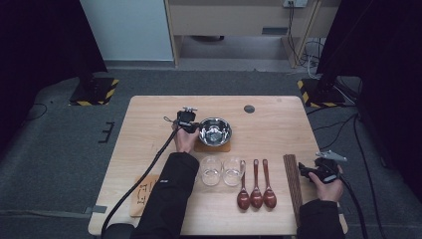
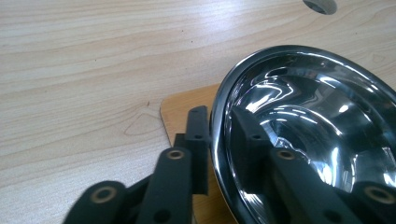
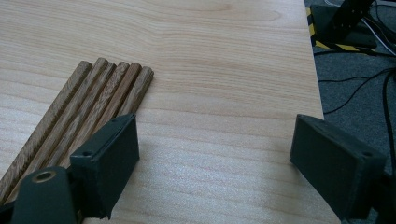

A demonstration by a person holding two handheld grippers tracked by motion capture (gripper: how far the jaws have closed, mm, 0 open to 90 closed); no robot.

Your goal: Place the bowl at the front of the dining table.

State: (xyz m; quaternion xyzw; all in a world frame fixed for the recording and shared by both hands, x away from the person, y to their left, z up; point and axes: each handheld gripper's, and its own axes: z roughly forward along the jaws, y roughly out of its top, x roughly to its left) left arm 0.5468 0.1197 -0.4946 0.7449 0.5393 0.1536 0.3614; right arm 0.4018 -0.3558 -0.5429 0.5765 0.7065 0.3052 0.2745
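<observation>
A shiny steel bowl (image 1: 215, 131) (image 2: 303, 130) sits on a thin wooden coaster (image 1: 213, 147) (image 2: 184, 105) in the middle of the table. My left gripper (image 1: 191, 124) (image 2: 219, 116) straddles the bowl's near-left rim, one jaw outside and one inside, with a thin gap beside the outer pad. Near the table's right edge, my right gripper (image 1: 304, 170) (image 3: 215, 149) stands wide open over bare wood. A bundle of brown wooden chopsticks (image 1: 292, 181) (image 3: 93, 98) lies just beside its left jaw.
Two clear glass cups (image 1: 211, 171) (image 1: 233, 171) stand in front of the bowl. Three dark red spoons (image 1: 256, 191) lie side by side to their right. A small wooden board (image 1: 142, 194) rests at the front left. A round grommet hole (image 1: 249, 108) (image 2: 320, 4) marks the far side.
</observation>
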